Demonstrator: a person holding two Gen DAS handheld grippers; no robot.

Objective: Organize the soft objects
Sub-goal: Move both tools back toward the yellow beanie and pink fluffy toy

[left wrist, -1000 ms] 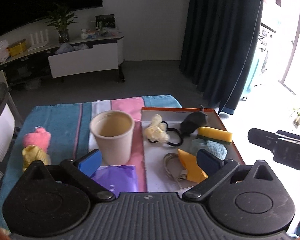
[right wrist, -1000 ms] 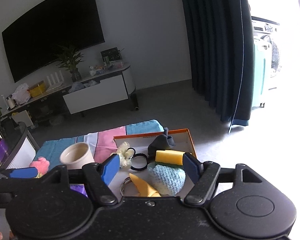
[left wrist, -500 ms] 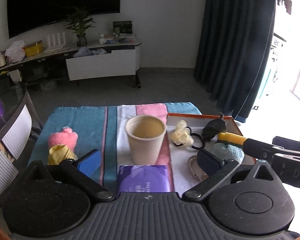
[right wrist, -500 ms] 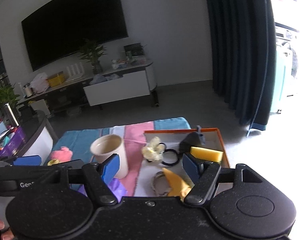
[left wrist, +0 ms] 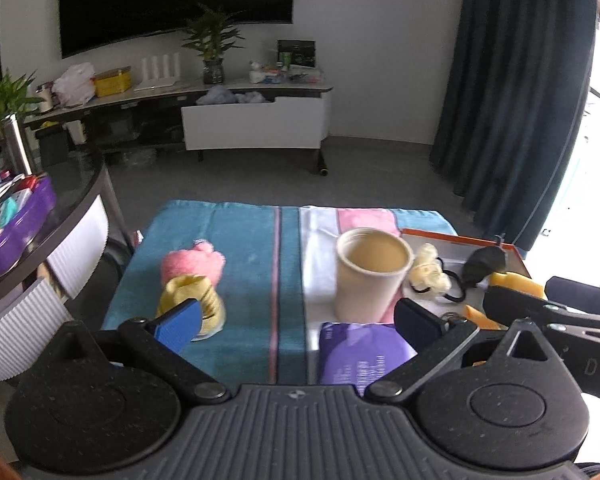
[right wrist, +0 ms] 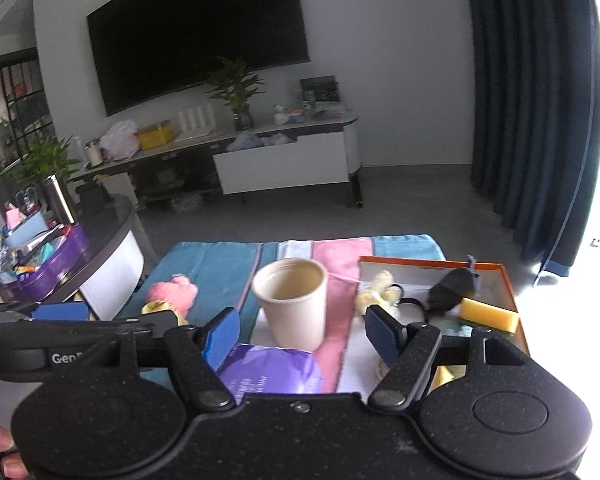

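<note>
Between the spread fingers of the left gripper (left wrist: 296, 318), jaws wide apart and holding nothing, lies a striped towel (left wrist: 252, 248) in teal, white and pink. Beyond the left fingertip (left wrist: 178, 320): a yellow soft toy (left wrist: 194, 296), touching it from behind a pink plush (left wrist: 192, 264). Ahead of the right fingertip (left wrist: 416, 320): a beige cup (left wrist: 372, 276), upright and, as far as I can see, holding nothing. Directly below the gap, nearest the gripper body: a purple packet (left wrist: 360, 354) with white printing, too blurred to read.

Right of the cup, an orange-rimmed tray (left wrist: 460, 238) holds a pale yellow scrunchie (left wrist: 426, 272), a black hair tie (left wrist: 452, 286), a dark grey toy mouse (left wrist: 482, 262) and a yellow sponge (left wrist: 516, 282). An orange piece (left wrist: 476, 316) shows just past the right fingertip; identity uncertain.

Right gripper (right wrist: 302, 336): also spread open, nothing between the pads. The cup (right wrist: 294, 302) stands centred ahead of the gap, the purple packet (right wrist: 272, 370) under it, text illegible here too. The scrunchie (right wrist: 374, 290), mouse (right wrist: 452, 290) and sponge (right wrist: 488, 314) sit beyond its right finger, inside the tray (right wrist: 510, 292). The pink plush (right wrist: 174, 290) lies beyond its left finger.

Writing: white letters "Gen" legible on the left gripper's body as seen from the right wrist view; "DA" on the right gripper's (left wrist: 548, 304) side in the left wrist view; both cut off.
</note>
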